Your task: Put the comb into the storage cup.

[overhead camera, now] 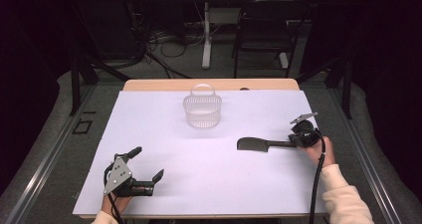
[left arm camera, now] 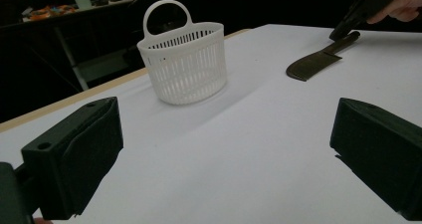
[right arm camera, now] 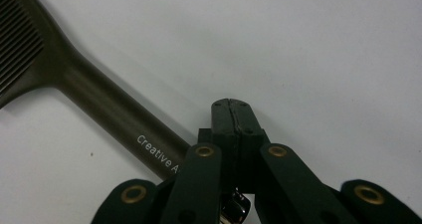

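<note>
While your right gripper (overhead camera: 297,143) sits at about four o'clock on the white table cover (overhead camera: 199,184) in the high view, its jaws are pressed flat together, pad against pad. In the right gripper view the closed tips (right arm camera: 232,115) hold nothing; the dark handle passes just beside them, toward ten o'clock, and runs under the linkage. Whether it touches the jaws there you cannot tell.

That handle belongs to the black spatula (overhead camera: 259,144), which lies flat on the cover, blade pointing to nine o'clock in the high view and handle end meeting your right gripper. In the left gripper view the spatula (left arm camera: 318,59) shows at two o'clock, with your right hand (left arm camera: 405,5) above its handle.

Your left gripper (overhead camera: 149,167) rests at about seven o'clock on the cover, its jaws spread wide with only bare cover between them, well apart from the spatula.

A white slotted basket (overhead camera: 202,109) stands upright near twelve o'clock, its loop handle raised, well apart from both grippers; the left gripper view shows the basket (left arm camera: 184,67) at eleven o'clock.
</note>
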{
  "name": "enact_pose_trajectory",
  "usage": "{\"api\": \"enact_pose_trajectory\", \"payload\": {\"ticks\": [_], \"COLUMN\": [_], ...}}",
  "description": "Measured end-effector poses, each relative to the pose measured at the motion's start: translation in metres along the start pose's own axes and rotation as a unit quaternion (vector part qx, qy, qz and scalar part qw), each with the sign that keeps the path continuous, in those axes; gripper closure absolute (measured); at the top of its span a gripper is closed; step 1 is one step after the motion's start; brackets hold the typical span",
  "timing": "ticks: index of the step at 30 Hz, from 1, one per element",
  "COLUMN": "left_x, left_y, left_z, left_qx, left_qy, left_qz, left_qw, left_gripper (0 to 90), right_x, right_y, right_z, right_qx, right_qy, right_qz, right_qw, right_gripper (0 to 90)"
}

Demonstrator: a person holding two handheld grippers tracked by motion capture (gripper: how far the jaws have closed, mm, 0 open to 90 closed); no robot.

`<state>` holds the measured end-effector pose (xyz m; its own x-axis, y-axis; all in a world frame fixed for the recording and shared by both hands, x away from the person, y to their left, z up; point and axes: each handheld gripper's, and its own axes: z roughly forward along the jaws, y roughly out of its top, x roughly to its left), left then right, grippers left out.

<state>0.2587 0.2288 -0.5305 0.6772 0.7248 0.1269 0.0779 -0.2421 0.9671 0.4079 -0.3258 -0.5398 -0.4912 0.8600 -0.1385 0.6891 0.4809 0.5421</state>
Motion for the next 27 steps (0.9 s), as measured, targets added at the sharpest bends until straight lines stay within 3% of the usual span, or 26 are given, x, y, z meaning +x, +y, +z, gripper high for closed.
{"api": "enact_pose_trajectory", "payload": {"ticks": [27], "left_x": [0.0], "left_y": [0.0], "left_z": [0.0], "left_qx": [-0.001], "left_qy": [-0.001], "left_qz": [0.002], "left_qw": [1.0], "left_gripper": [0.2], "right_x": [0.009], "right_y": [-0.003], "right_z": [-0.012], "right_qx": [0.032], "right_qy": [0.018], "right_qz": [-0.005], "right_qw": [0.9993], "right_gripper": [90.0]}}
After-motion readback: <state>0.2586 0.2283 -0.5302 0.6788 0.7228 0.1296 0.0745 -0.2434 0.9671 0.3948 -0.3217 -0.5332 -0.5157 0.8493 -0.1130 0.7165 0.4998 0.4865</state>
